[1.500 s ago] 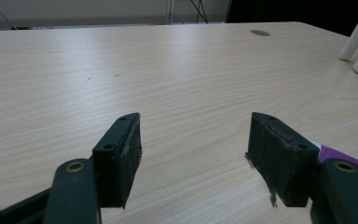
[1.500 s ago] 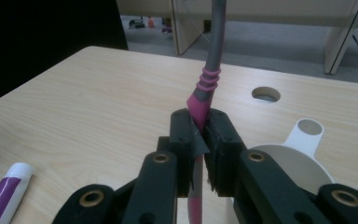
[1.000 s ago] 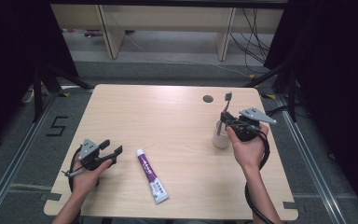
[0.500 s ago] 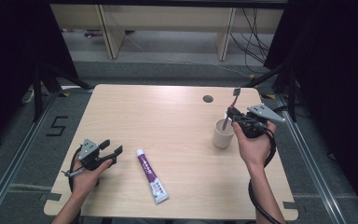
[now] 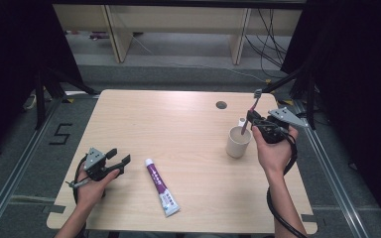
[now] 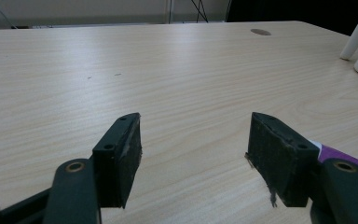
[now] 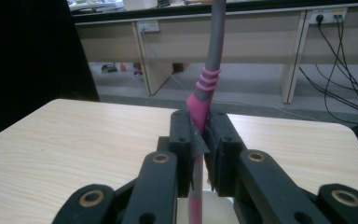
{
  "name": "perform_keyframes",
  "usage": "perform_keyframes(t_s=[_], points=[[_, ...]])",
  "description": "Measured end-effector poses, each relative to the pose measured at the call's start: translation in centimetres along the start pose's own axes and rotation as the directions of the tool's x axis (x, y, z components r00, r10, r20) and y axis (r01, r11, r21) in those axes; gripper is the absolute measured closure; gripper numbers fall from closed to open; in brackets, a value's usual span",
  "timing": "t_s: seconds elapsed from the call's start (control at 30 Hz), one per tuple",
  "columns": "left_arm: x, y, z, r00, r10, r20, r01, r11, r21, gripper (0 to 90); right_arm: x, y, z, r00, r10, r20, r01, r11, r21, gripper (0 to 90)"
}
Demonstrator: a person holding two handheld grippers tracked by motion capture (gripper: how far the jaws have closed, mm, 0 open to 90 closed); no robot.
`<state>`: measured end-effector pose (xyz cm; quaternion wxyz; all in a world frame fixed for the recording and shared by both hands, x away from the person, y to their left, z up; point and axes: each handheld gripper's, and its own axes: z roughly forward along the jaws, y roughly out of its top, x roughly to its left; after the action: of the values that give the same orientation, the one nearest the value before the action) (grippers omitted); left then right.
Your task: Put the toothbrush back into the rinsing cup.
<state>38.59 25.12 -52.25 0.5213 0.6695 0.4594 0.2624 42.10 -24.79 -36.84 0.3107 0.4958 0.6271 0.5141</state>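
We hold the right tool (image 5: pixel 252 120) above the right side of the tabletop (image 5: pixel 178 129), its jaws clamped on the pink grip section of a toothbrush (image 5: pixel 250 111). In the right gripper view, the toothbrush (image 7: pixel 208 88) stands nearly upright between the jaws, with its grey neck rising above them and its pink lower end passing down below them. In the high view, the lower end of the toothbrush reaches to the rim of the white cup (image 5: pixel 238 141), which stands upright on the tabletop just beside the right tool. We hold the left tool (image 5: pixel 113 161) low over the near left area of the tabletop, its jaws wide apart with nothing between them. The toothpaste tube (image 5: pixel 161 187) lies flat on the tabletop just to the right of the left tool, well apart from the cup.
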Motion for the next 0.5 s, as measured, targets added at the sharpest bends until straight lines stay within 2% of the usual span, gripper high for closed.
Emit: perform_keyframes(t_s=[0.1,0.17,0.33,0.4,0.43,0.5], points=[[0.0,0.02,-0.04,1.0,0.0,-0.002,0.0,1.0,0.004,34.5,-0.19,0.1,-0.02,0.9999,-0.003,0.015,0.003,1.0,-0.004,81.9],[0.01,0.0,-0.01,1.0,0.001,0.0,-0.001,1.0,0.0,34.5,-0.21,0.12,0.04,0.9998,0.013,0.013,-0.013,1.0,-0.007,81.9],[0.0,0.0,-0.02,1.0,0.001,-0.001,-0.001,1.0,0.0,34.5,-0.39,0.21,0.14,0.9997,-0.003,0.023,0.003,1.0,-0.02,81.9],[0.0,0.0,-0.01,1.0,0.0,0.0,0.0,1.0,0.0,34.5,-0.36,0.25,0.19,0.9997,0.01,0.022,-0.009,1.0,-0.029,81.9],[0.01,0.0,0.0,1.0,-0.001,0.002,0.001,1.0,0.0,34.5,-0.53,0.32,0.17,0.9996,-0.01,0.026,0.01,1.0,-0.029,81.9],[0.02,0.0,-0.02,1.0,0.0,0.0,0.0,1.0,0.001,34.5,-0.54,0.38,0.26,0.9995,0.003,0.032,-0.002,1.0,-0.022,81.9]])
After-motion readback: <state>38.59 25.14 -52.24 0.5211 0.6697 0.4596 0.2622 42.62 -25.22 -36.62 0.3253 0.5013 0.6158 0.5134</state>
